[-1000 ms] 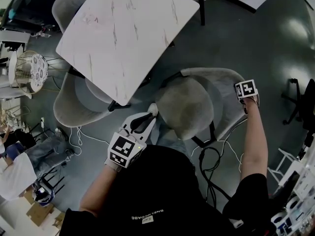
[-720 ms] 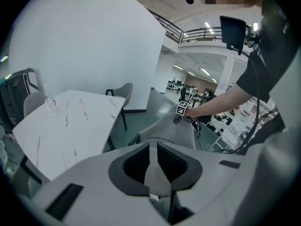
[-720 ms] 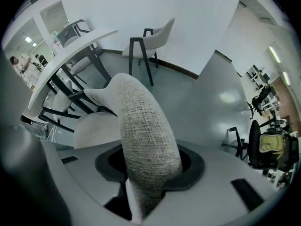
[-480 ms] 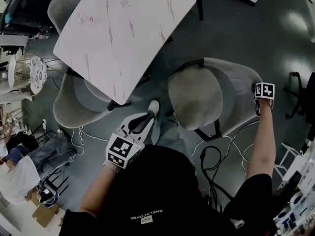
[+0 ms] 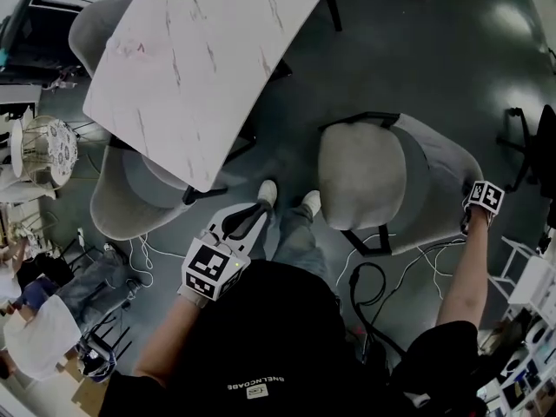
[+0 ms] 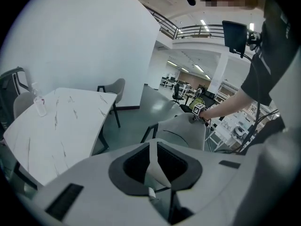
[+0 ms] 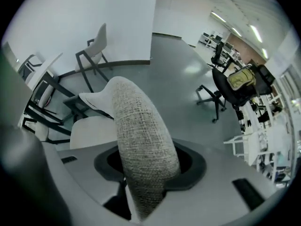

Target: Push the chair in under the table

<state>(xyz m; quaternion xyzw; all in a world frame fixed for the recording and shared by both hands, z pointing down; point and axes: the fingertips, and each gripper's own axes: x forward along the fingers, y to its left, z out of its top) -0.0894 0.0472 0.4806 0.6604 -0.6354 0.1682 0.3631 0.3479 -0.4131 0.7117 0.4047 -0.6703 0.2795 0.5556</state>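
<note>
Chair [image 5: 360, 185] has swung rt since 1 s ago, now well apart from table [image 5: 191, 59]. Right gripper [image 5: 479, 205] grips its back rim; jaws just eased wider, rim still betw. them. Left gripper [image 5: 250, 217] closed, empty. Push-in prob. still ahead.

Gap: open floor [image 5: 300, 94] lies between chair [image 5: 360, 185] and counter [image 5: 191, 50].
Obstacles: the person's shoes [image 5: 268, 191]; cables [image 5: 373, 264] behind chair.

The grey fabric chair [image 5: 365, 181] stands upright beside the white marbled table [image 5: 191, 68], apart, seat facing it.
</note>
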